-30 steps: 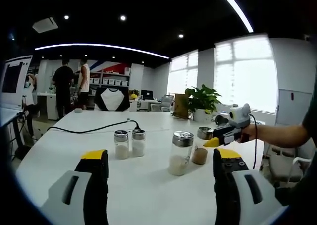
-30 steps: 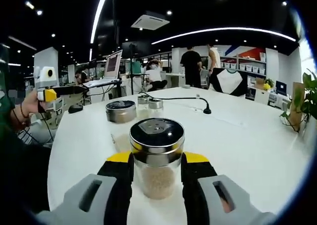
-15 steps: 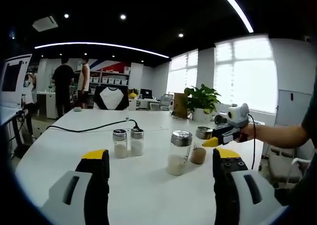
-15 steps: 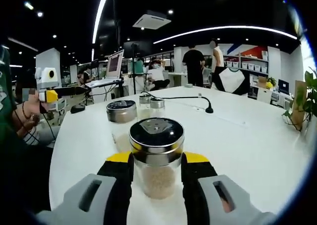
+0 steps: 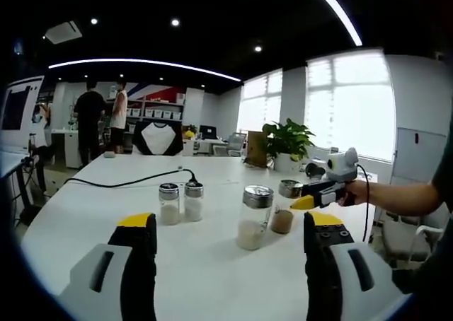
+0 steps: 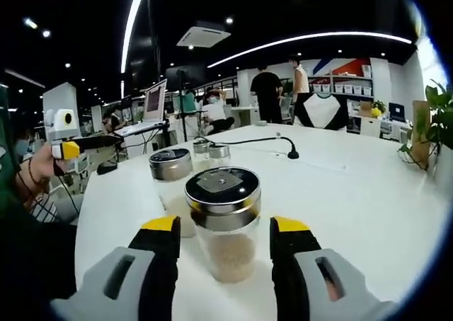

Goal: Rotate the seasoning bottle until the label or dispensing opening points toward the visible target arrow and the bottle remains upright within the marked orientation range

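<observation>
Now right tongs [image 6: 225, 237] have let go: jaws apart, flanking the upright bottle [image 6: 224, 220] on the bench [image 6: 354, 194]. Turn looks finished or a regrip. Left tongs [image 5: 225, 237] apart, idle.

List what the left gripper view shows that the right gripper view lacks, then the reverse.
Left gripper view: bright windows, and the right gripper seen side-on at the brown-filled bottle. Right gripper view: that bottle's lid top, with open jaws apart on either side, and the left gripper held in a hand. Both: the white table, two small shakers, a larger jar and a black cable.
</observation>
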Demonstrator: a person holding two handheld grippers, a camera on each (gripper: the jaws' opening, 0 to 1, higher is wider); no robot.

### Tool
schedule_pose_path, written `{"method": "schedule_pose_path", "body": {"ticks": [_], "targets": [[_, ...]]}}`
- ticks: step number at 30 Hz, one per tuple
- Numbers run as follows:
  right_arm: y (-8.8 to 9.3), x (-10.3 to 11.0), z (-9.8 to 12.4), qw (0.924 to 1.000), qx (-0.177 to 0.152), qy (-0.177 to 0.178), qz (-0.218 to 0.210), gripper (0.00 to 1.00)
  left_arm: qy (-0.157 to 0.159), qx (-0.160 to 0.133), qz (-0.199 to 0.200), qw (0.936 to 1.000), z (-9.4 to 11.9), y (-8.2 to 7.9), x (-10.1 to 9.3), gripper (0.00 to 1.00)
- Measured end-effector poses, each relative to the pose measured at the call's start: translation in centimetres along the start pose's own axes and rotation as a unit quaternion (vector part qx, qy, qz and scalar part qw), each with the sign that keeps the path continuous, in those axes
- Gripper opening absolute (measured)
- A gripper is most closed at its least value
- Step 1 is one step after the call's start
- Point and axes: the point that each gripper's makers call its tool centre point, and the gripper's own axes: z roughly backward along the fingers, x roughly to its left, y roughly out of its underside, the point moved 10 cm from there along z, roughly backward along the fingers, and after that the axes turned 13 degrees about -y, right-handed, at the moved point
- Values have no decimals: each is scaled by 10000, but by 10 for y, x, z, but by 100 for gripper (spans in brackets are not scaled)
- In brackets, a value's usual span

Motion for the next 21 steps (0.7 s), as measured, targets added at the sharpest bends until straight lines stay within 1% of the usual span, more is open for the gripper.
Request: {"method": "schedule_pose_path", "body": {"ticks": [3,4,5,6,8,9,10,11,12,13,14,16,18,19,20,21], "targets": [[0,4,2,10000,-64,55,8,51,14,5,0,10000,-2,1,-1,90],[-1,5,1,9998,-162,118,11,51,18,12,-3,10000,-3,1,-1,90],[-1,7,0,9996,-238,153,-88,51,21,26,-2,10000,-3,2,-2,90],[-1,8,-1,9996,-207,160,-100,52,28,35,2,10000,-4,2,-2,90],[-1,11,-1,9993,-143,340,-28,54,65,28,11,10000,-4,2,-4,90],[-3,13,1,9986,-72,516,-18,54,75,20,6,10000,-4,1,-4,90],[-3,14,2,9983,-105,579,-42,54,79,17,2,10000,-4,1,-5,90],[-4,15,3,9964,-222,802,-156,54,76,12,9,10000,-4,1,-5,90],[-5,15,4,9954,-256,911,-160,54,76,11,22,10000,-4,1,-5,90],[-4,16,6,9932,-247,1122,-177,54,82,14,34,10000,-5,2,-5,90],[-3,17,7,9919,-229,1235,-212,55,83,19,38,10000,-5,2,-5,90],[-3,22,6,9901,-293,1344,-280,55,93,29,46,9999,-5,3,-5,90],[-4,28,4,9894,-334,1401,-208,55,114,33,63,9999,-5,4,-6,90],[-5,30,3,9883,-321,1477,-189,55,121,34,61,9999,-5,4,-6,90],[-5,32,3,9859,-341,1628,-172,55,124,38,64,9999,-5,5,-6,90],[-6,34,1,9856,-400,1635,-150,55,123,41,72,9999,-6,5,-6,90]]}}
